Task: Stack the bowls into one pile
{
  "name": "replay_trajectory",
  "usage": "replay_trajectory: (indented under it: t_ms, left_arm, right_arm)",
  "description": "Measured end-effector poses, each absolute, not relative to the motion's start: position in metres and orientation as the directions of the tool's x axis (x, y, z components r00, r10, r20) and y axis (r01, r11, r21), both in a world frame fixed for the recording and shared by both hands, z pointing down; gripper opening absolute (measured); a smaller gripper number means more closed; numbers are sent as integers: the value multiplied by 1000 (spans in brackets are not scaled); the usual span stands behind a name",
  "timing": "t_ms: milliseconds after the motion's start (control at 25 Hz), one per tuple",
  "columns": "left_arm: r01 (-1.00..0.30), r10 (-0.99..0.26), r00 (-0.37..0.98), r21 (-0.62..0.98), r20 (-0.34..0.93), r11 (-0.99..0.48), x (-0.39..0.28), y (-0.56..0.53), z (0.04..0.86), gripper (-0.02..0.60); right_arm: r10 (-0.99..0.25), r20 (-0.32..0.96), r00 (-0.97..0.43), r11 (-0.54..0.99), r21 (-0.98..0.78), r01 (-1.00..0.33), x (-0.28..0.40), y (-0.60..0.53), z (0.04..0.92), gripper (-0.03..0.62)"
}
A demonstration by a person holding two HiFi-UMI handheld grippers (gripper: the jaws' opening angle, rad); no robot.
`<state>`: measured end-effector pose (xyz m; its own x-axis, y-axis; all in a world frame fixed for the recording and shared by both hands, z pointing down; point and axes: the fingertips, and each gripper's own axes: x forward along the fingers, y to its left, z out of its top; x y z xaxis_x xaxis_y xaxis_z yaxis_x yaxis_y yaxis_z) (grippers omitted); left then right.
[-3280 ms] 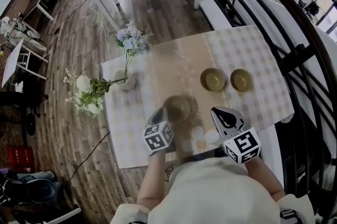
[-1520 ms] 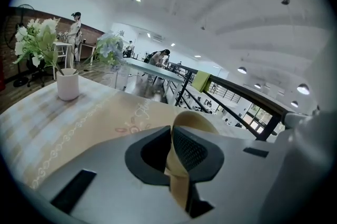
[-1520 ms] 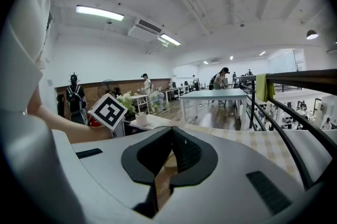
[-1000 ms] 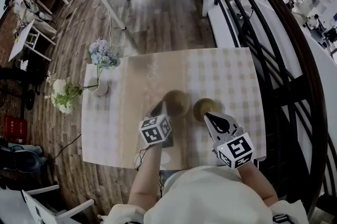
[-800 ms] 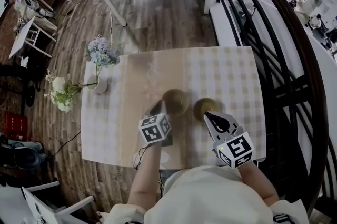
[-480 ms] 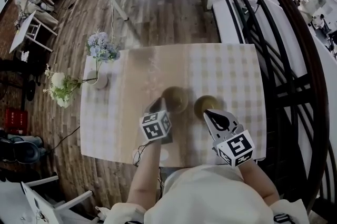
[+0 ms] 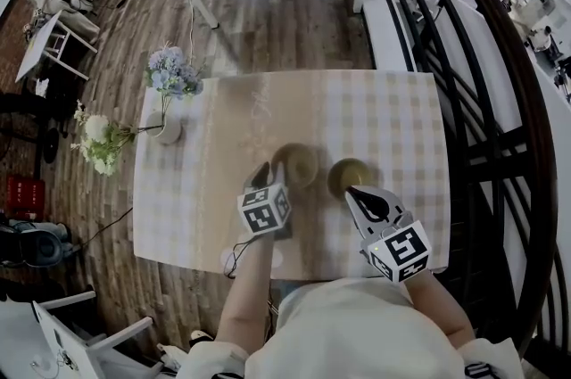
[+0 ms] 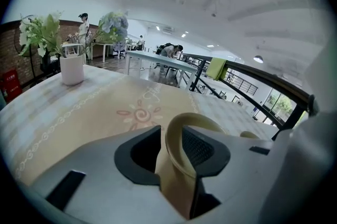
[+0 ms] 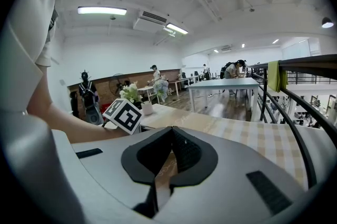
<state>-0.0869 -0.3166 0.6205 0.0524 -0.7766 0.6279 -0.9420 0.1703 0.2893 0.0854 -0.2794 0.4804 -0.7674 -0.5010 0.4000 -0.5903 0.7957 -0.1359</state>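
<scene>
Bowl (image 8: 171,181) rim between left gripper (image 8: 169,133) jaws, just opened; right gripper (image 9: 171,133) pressed together.

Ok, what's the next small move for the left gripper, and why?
Probably ease the left gripper straight back off the bowl: its jaws have just been opening with the rim between them, and the other bowl beside it is not yet stacked.

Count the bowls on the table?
2. One bowl stands with its rim between the jaws of the left gripper, which have just been opening; the other bowl is right of it, ahead of the right gripper. A nested bowl may be hidden.
</scene>
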Motion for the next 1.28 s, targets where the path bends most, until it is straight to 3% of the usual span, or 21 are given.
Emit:
replay_trajectory:
  t_ms: [320,720,1280]
  left_arm:
    - [-929,-747,36,298,664,220,-89,-310,637,114]
    - [-899,-775,32,357,631,254,-68,-293,629,23]
    - [-885,-834,-22,377,552,273,-64,-284,585,23]
  right_arm:
    - [-493,408,-768,801,-131,-584,90,-280,482,1]
    - [-504,397,-767,799,-123,-589,121,-268,480,2]
    - [-484,369,-794,819,-128,-559,126,-268,472,0]
